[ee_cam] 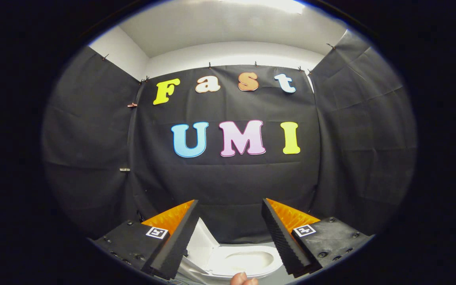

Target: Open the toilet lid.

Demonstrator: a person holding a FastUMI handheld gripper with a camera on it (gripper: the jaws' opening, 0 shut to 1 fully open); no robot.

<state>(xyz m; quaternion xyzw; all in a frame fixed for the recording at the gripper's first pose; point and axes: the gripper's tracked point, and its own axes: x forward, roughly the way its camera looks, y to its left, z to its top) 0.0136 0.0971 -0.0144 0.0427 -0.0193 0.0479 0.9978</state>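
A white toilet (247, 261) sits low between my two fingers, below and beyond them, against the black cloth wall. Its lid (201, 243) stands raised at the left side of the bowl, beside the left finger, and the bowl's oval opening is exposed. My gripper (230, 208) is open, held high above the toilet, its fingers wide apart with nothing between them. The fingertips (191, 208) point at the cloth wall rather than at the toilet.
Black cloth walls (232, 178) close the booth at the back and on both sides, with white wall and ceiling above. A person's fingertip (244, 279) shows just under the toilet bowl, close to me.
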